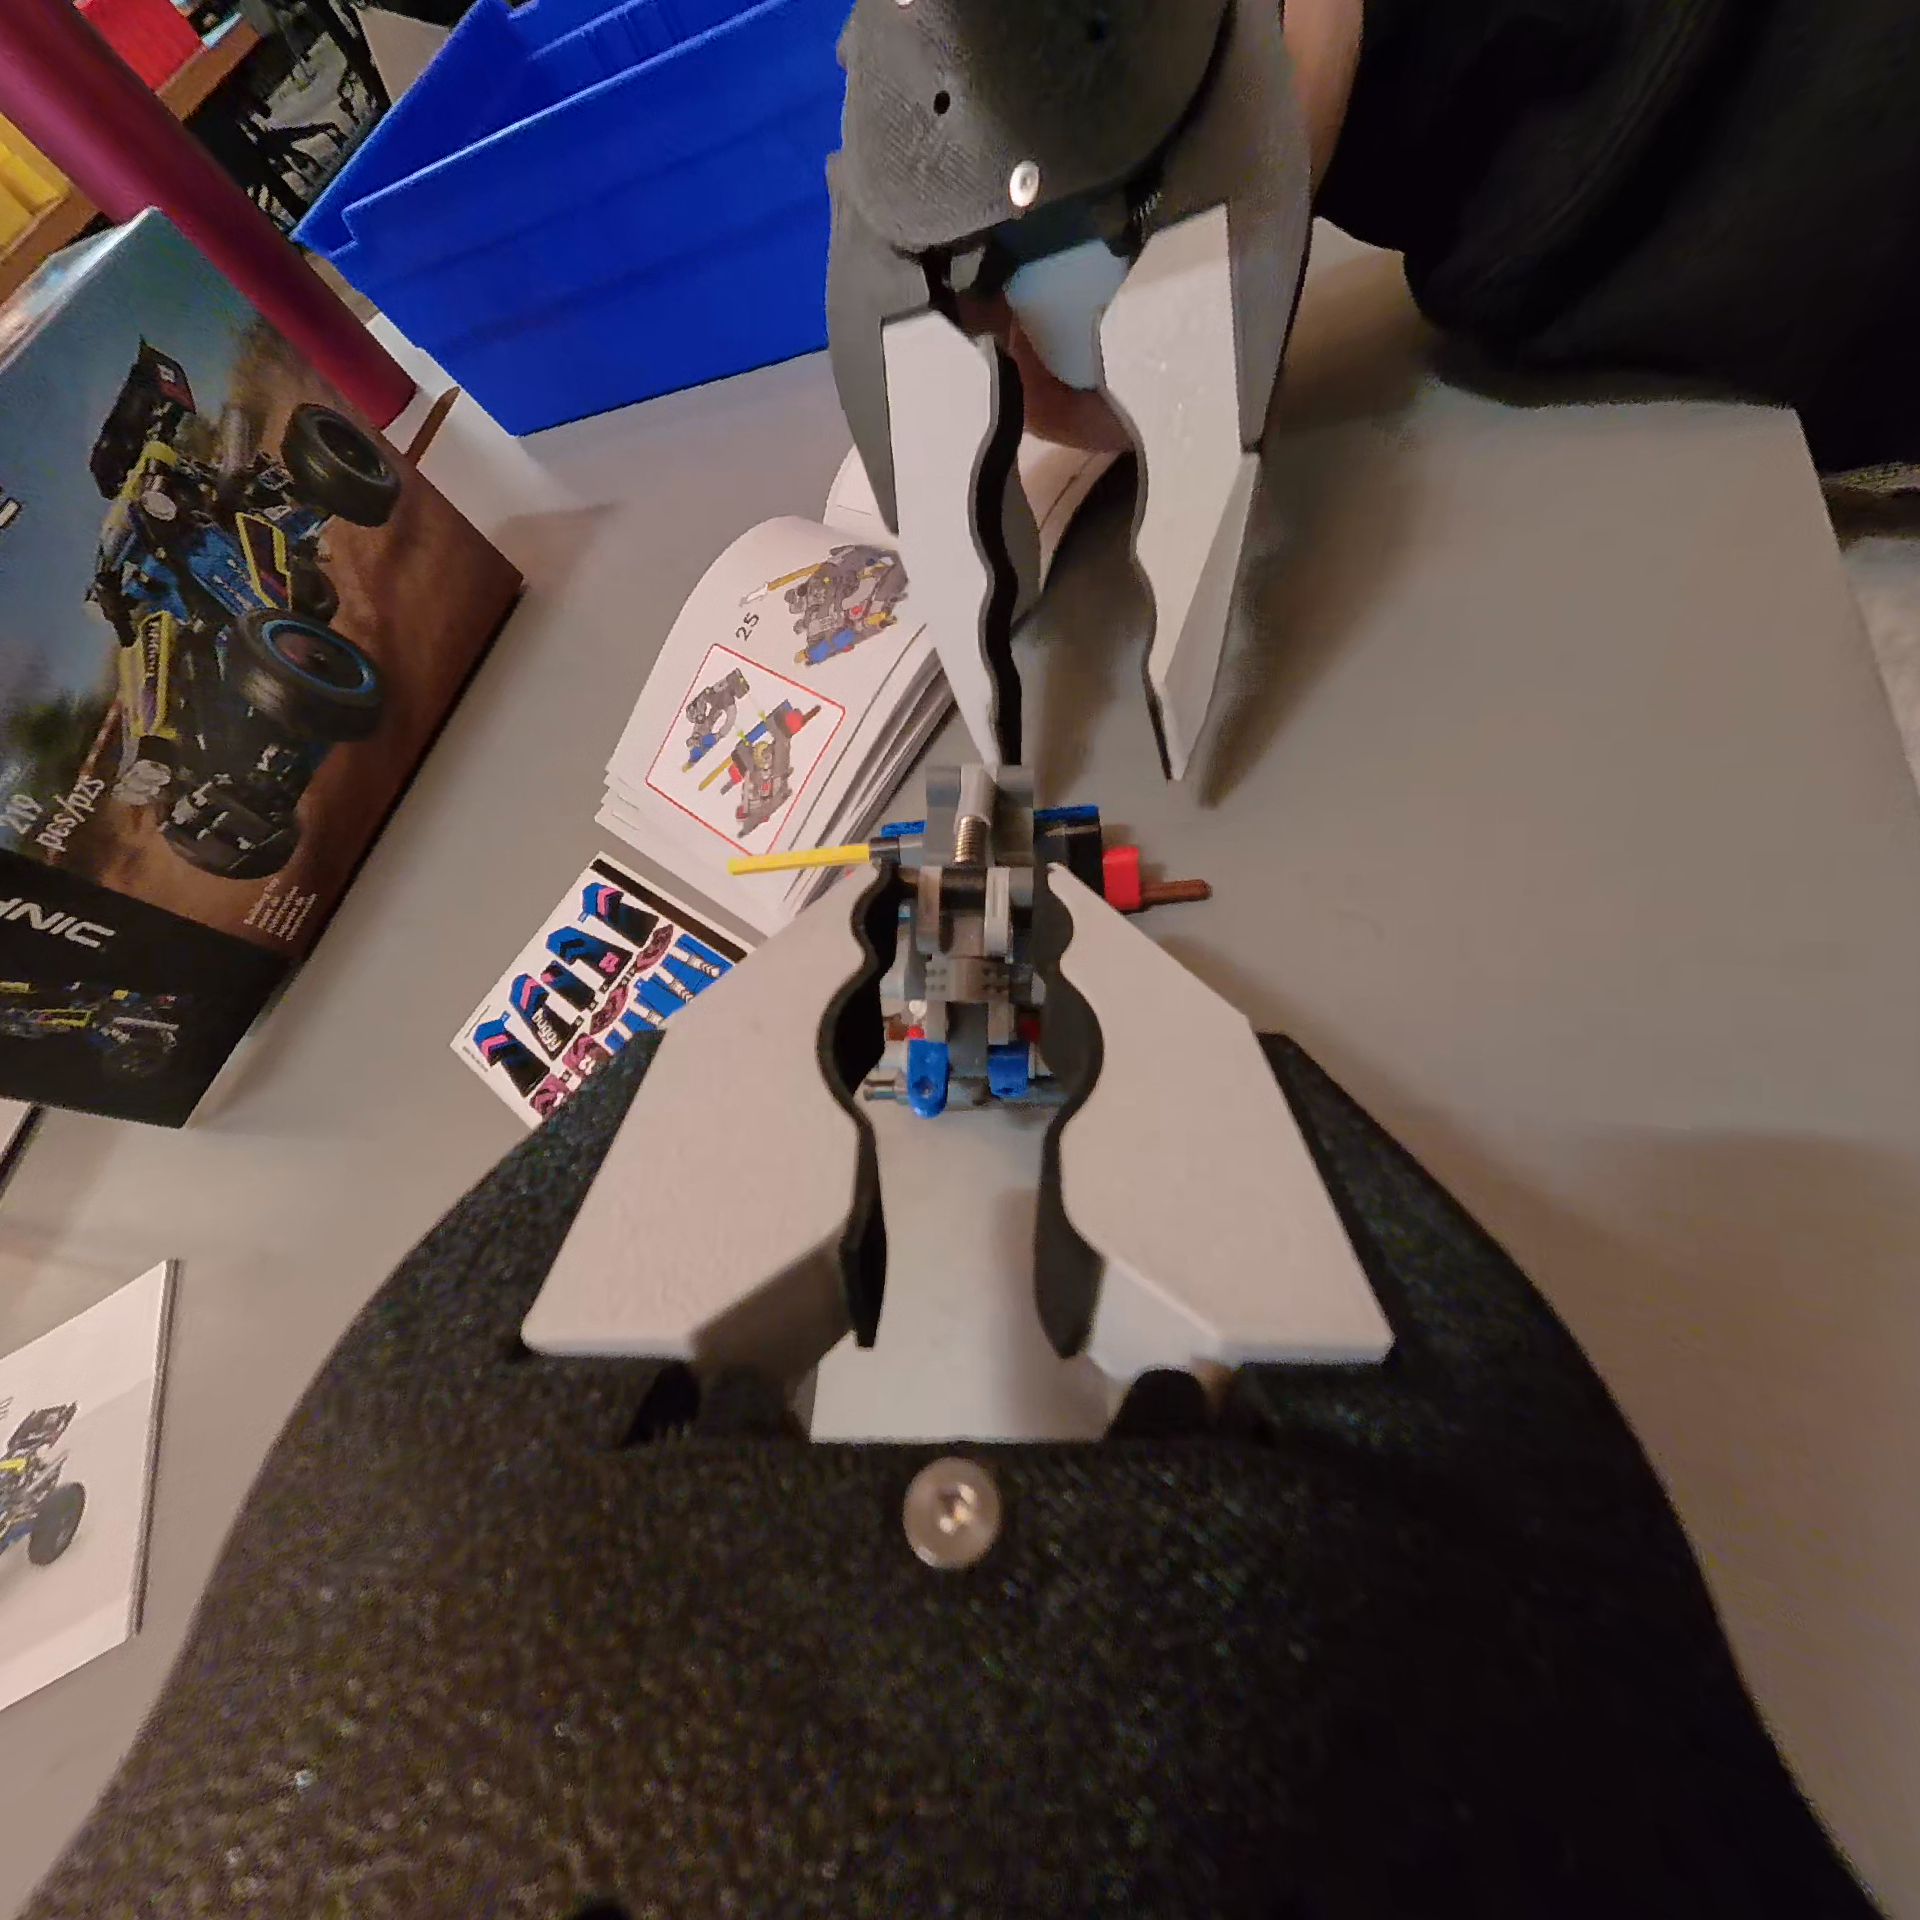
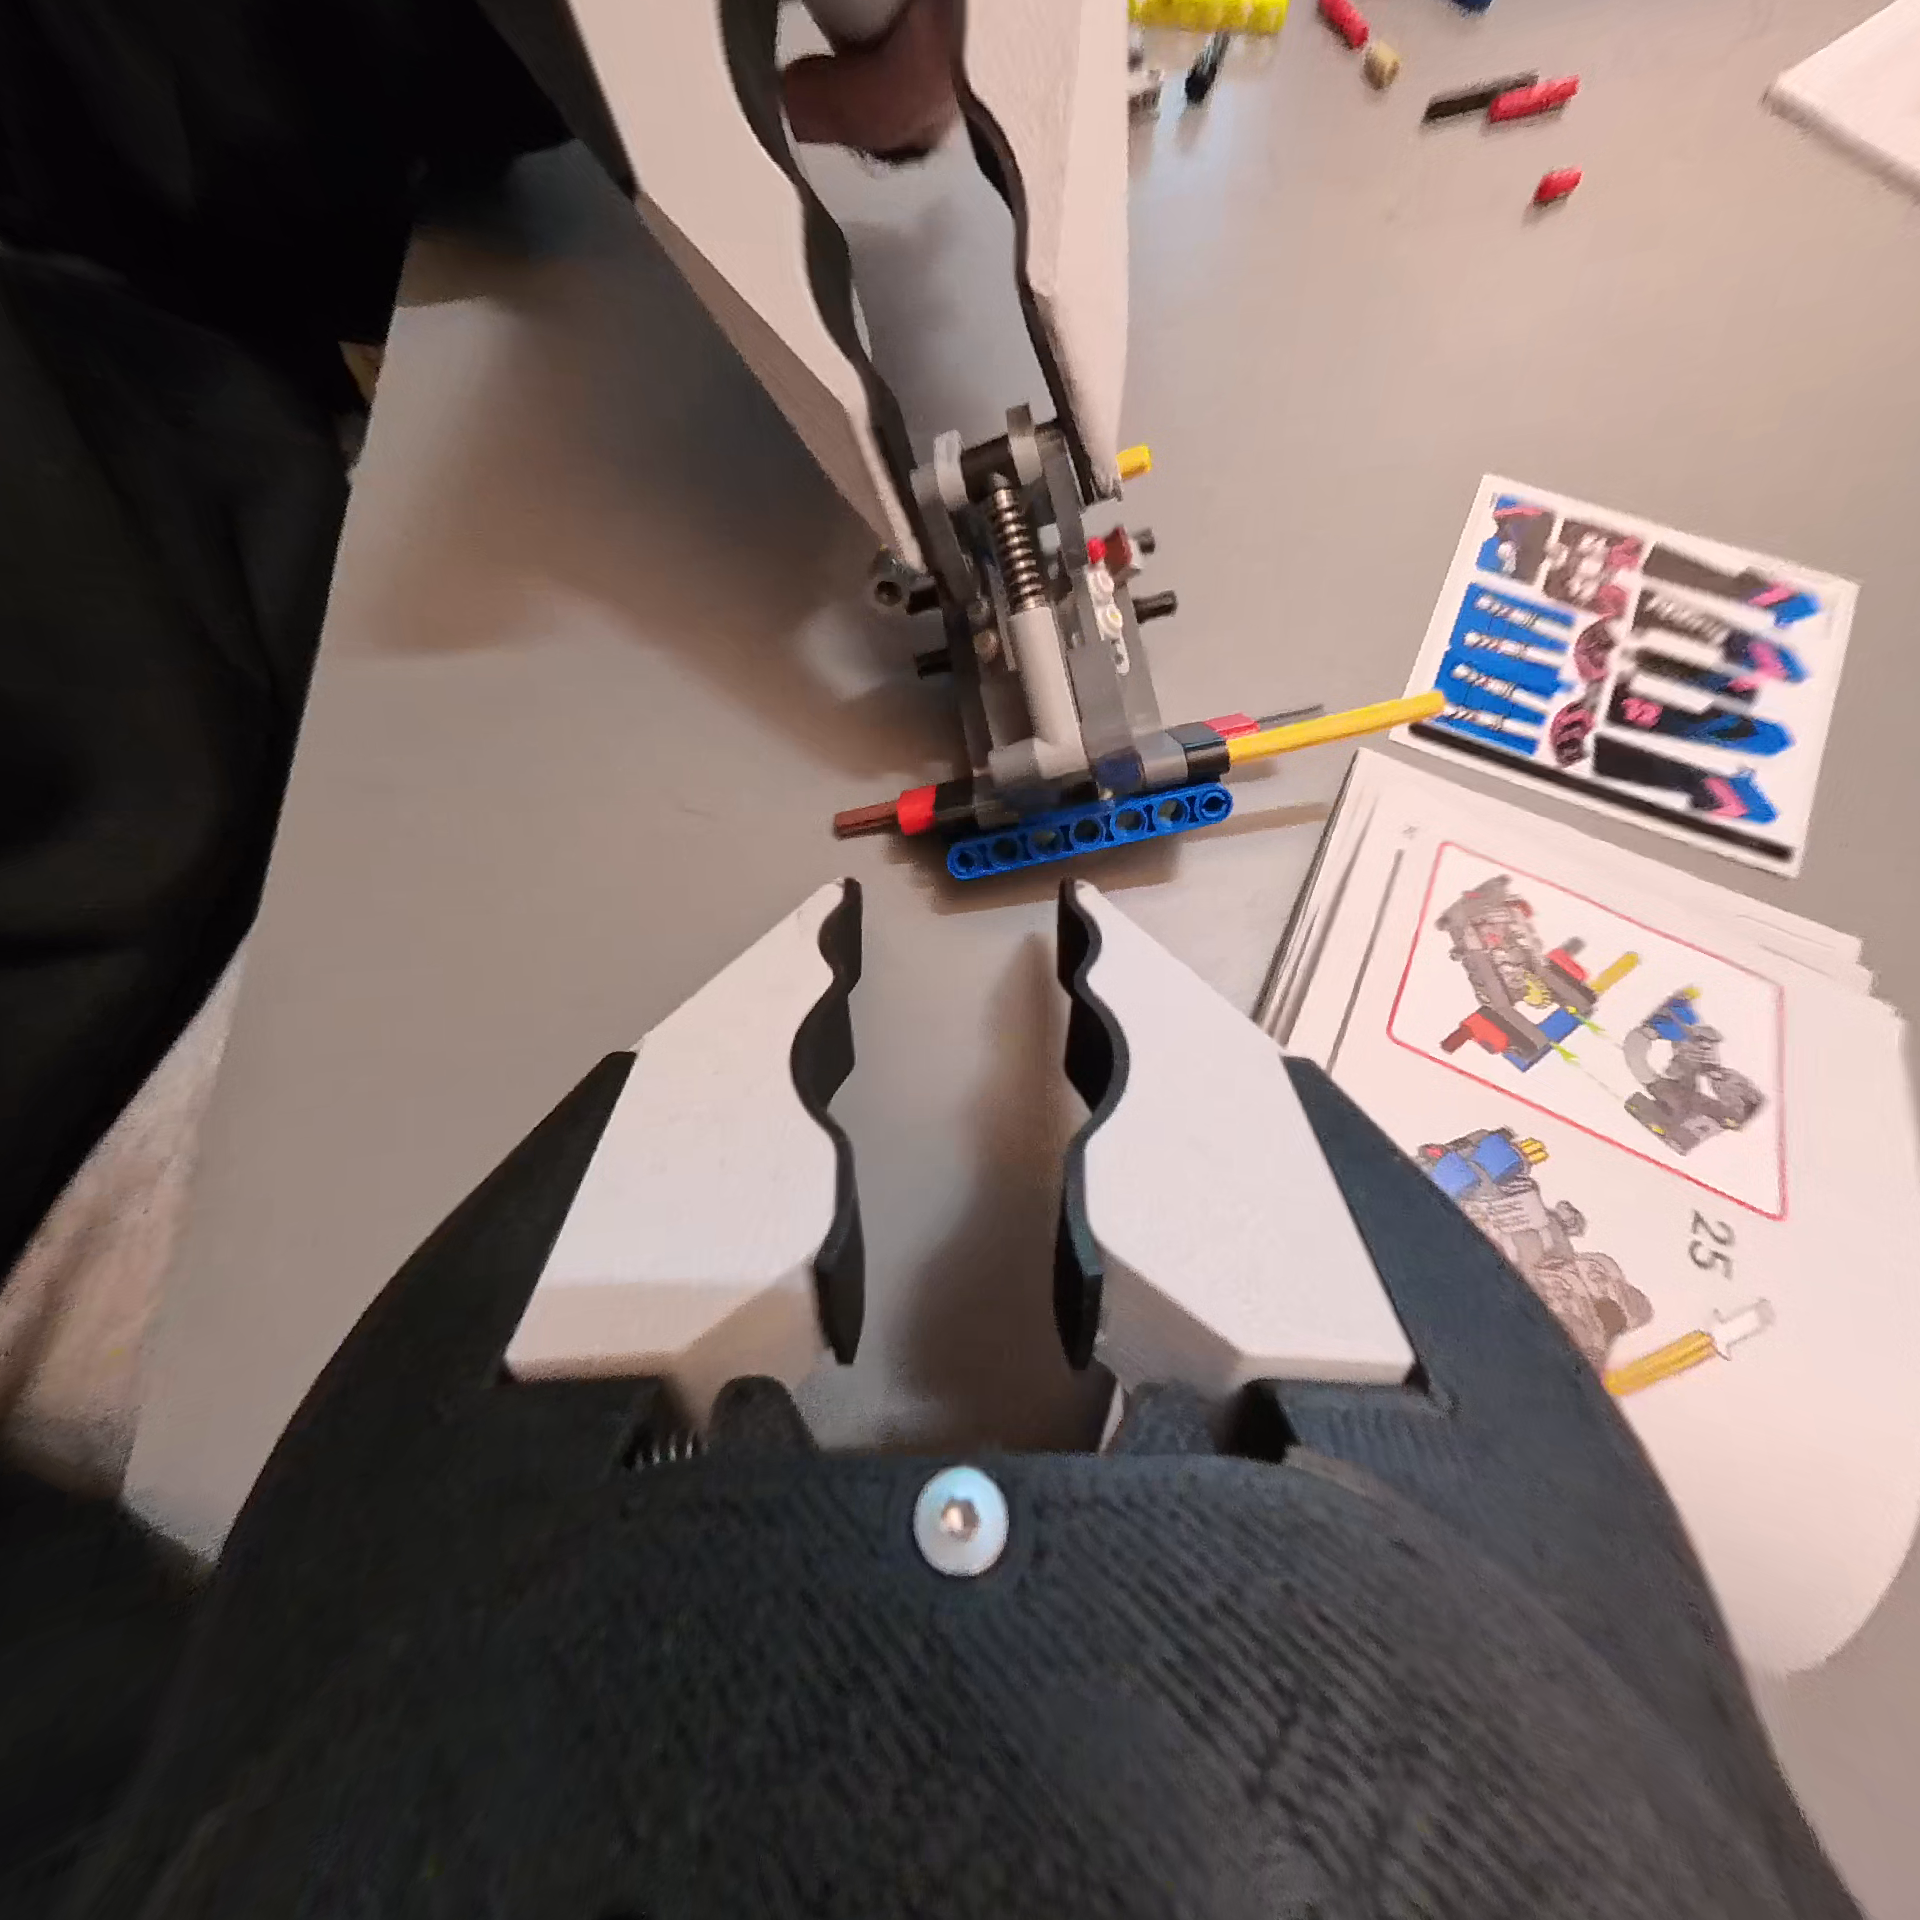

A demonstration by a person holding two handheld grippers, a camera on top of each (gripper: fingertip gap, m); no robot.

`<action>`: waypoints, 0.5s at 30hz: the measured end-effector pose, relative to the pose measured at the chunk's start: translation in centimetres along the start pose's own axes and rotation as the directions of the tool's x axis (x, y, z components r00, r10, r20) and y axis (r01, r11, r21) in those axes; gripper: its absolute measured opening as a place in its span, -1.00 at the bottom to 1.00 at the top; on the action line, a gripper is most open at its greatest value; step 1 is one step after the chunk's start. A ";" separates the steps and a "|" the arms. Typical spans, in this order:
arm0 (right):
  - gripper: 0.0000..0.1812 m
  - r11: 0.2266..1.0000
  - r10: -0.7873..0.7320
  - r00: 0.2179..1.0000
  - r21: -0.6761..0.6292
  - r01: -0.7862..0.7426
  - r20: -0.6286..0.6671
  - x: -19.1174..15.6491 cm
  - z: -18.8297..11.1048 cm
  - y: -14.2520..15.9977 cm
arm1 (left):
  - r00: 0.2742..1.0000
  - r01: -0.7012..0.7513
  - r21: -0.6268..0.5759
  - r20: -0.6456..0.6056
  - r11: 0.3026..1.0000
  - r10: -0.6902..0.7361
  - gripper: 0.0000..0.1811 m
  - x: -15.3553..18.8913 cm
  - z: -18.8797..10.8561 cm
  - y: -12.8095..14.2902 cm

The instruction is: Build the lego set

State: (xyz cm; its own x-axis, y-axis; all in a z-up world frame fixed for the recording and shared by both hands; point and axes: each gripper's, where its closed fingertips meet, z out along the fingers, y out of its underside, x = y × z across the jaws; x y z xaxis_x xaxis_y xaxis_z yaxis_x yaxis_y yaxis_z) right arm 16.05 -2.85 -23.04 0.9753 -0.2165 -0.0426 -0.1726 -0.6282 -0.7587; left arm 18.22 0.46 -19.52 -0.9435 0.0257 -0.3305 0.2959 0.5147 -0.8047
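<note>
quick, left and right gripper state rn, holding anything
left gripper: shut on the lego assembly, gripping it on both sides as it rests on the table.
right gripper: open, holding nothing, just short of the assembly's blue beam.

Printed matter, three items, all on the grey table (image 1: 1455, 935).

1. Cardboard box (image 1: 208, 665), left side: white brand lettering on the dark lower band, plus a piece count with small print on the picture panel.
2. Open instruction booklet (image 2: 1558, 1039): one black step number beside the red-framed diagram.
3. Sticker sheet (image 2: 1631, 665): small white lettering and digits on the blue and black stickers, too blurred to read.
</note>
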 end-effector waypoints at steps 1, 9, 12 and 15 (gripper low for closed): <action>-0.60 0.999 -0.025 0.999 0.030 0.026 -0.023 -0.1 -0.4 -0.4 | 1.000 -0.007 0.004 0.000 1.000 0.007 -0.75 0.0 -0.1 0.0; -0.48 0.974 -0.070 0.960 0.188 0.124 -0.270 1.9 -4.0 -1.5 | 1.000 -0.010 0.045 -0.024 0.999 0.011 -0.75 0.1 -0.3 0.5; -0.50 0.980 -0.085 0.967 0.154 0.125 -0.242 1.5 -3.3 -1.0 | 0.999 -0.028 0.058 -0.022 0.998 0.029 -0.75 0.1 -0.3 0.4; -0.55 0.990 -0.105 0.976 0.077 0.122 -0.191 0.9 -1.9 -0.2 | 0.999 -0.048 0.071 -0.019 0.996 0.050 -0.75 0.2 -0.2 0.4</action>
State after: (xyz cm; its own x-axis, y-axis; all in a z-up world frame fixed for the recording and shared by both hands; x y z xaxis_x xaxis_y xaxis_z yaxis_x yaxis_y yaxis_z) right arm 16.67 -4.32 -21.70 0.9438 -0.2880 0.1623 -0.0415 -0.5904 -0.8061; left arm 18.15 0.82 -19.80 -0.9302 0.0680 -0.3607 0.3511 0.4508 -0.8207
